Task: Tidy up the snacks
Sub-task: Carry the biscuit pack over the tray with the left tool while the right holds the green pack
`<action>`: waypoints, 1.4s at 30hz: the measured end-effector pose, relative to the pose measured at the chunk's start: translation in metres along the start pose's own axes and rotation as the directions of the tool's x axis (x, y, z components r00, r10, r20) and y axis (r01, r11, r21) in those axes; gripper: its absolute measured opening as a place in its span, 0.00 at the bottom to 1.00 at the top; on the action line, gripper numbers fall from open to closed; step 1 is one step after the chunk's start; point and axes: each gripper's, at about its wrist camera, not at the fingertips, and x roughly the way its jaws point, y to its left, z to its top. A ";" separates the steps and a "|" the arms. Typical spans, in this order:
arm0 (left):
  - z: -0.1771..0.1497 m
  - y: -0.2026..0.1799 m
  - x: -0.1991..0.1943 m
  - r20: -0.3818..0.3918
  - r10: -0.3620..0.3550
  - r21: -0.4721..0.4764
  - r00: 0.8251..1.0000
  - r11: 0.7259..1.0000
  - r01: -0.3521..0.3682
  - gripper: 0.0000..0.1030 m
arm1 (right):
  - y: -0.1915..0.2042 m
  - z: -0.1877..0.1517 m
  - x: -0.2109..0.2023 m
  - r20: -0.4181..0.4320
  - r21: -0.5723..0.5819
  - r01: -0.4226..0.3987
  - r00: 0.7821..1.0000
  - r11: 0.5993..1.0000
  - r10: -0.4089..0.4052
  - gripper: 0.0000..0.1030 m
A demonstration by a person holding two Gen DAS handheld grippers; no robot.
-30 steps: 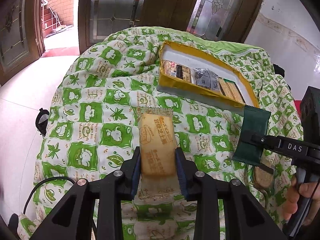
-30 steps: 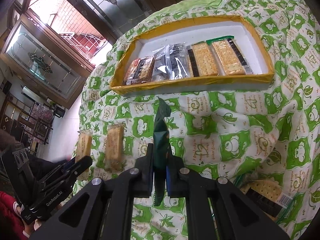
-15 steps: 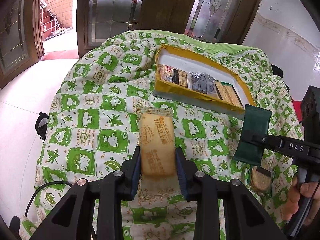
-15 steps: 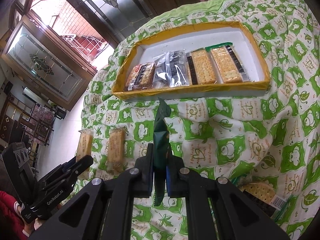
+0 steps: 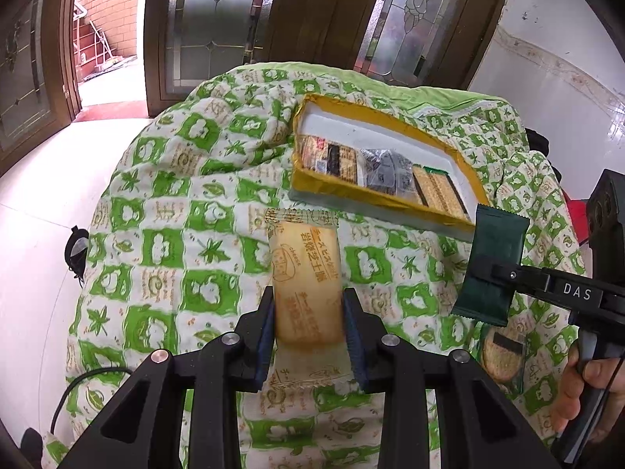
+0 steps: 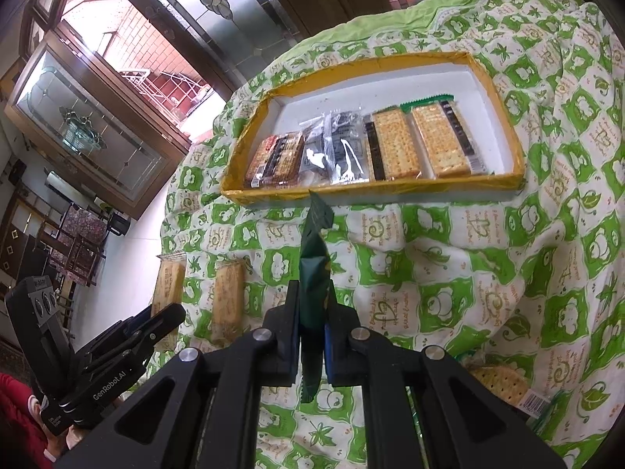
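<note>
The quilt [image 5: 187, 203] is soft printed cloth — matt. The snack packets [image 6: 398, 144] look glossy plastic; the tray [image 6: 504, 117] has a yellow taped rim.

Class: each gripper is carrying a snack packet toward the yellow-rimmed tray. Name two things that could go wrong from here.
1. The right gripper pinches the dark green packet edge-on by its lower part, so it might twist or slip out.
2. The tray already holds a row of packets along its near wall; lowering the cheese cracker packet there could land it on them.
</note>
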 end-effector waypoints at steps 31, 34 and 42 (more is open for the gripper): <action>0.027 -0.020 0.021 0.000 0.009 0.026 1.000 1.000 -0.009 0.33 | -0.025 0.038 -0.022 0.061 -0.037 0.081 0.995 0.996 -0.079 0.09; 0.028 -0.023 0.022 0.001 0.007 0.032 1.000 0.999 -0.007 0.33 | -0.027 0.040 -0.023 0.065 -0.037 0.085 0.994 0.996 -0.082 0.09; 0.038 -0.025 0.022 0.012 0.001 0.033 1.000 0.999 -0.002 0.33 | -0.029 0.042 -0.021 0.065 -0.035 0.084 0.995 0.996 -0.081 0.09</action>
